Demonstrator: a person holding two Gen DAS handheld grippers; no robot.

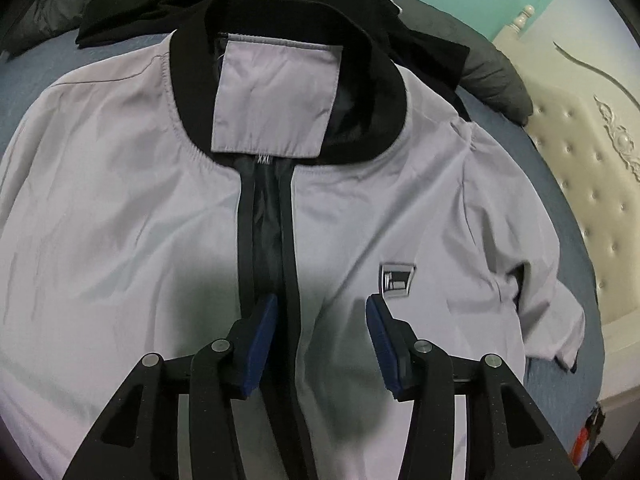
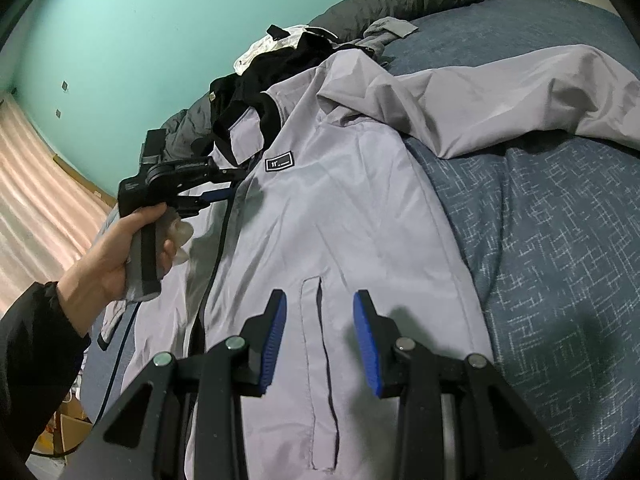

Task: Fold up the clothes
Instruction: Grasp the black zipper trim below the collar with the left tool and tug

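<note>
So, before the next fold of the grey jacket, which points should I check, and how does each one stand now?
1. Jacket lies face up on the bed: ok.
2. Zipper closed: not ok, the front is open near the collar.
3. Sleeve laid flat: not ok, it is bunched and spread sideways.
4. Left gripper free of cloth: ok, jaws apart, nothing pinched.
5. Right gripper free of cloth: ok, open over the pocket.
6. Black clothes clear of the jacket: cannot tell, they lie right at the collar.
</note>
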